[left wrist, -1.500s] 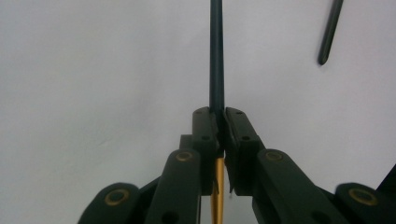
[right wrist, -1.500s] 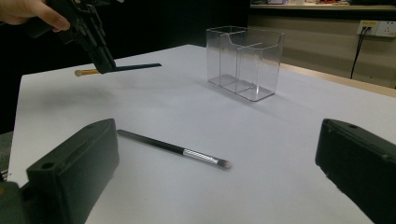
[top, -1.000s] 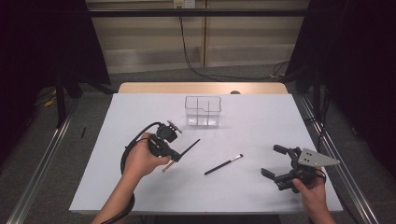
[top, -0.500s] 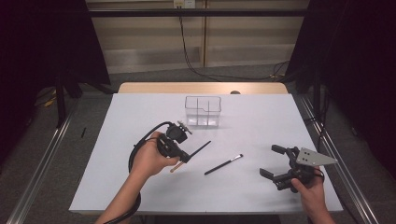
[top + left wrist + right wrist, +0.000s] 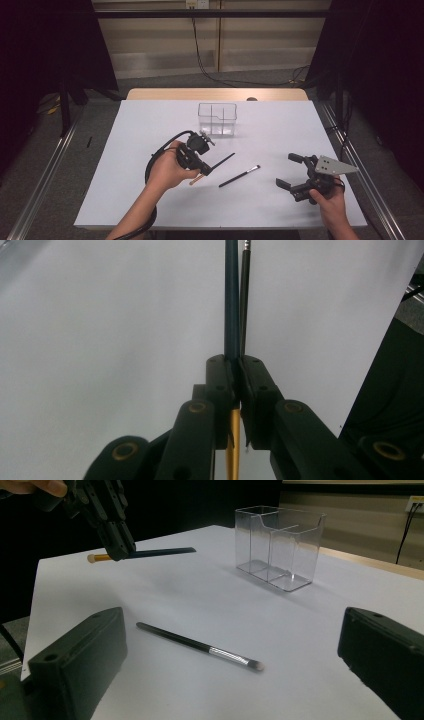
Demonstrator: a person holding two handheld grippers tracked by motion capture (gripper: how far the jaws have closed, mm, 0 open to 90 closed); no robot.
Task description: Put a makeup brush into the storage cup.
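Observation:
My left gripper (image 5: 204, 169) is shut on a dark pencil (image 5: 222, 160) with a gold rear and a tan end, held a little above the white table left of centre. In the left gripper view the jaws (image 5: 236, 365) pinch the pencil (image 5: 231, 295), which points straight away from the camera. A thin black make-up brush (image 5: 239, 176) lies flat between the two grippers. My right gripper (image 5: 287, 170) stands open near the front right with nothing in it. Its view shows the brush (image 5: 197, 645) between the spread jaws, and the left gripper (image 5: 119, 555) holding the pencil (image 5: 155, 553) beyond.
A clear plastic box (image 5: 217, 119) with dividers stands upright at the back centre of the white table (image 5: 140, 130); it is also in the right gripper view (image 5: 277, 545). Metal rails run along both sides of the table. A cable loops from the left gripper.
My left gripper has carried the pencil to the right, toward the table's centre and nearer the brush. The right gripper has hardly moved and stays open.

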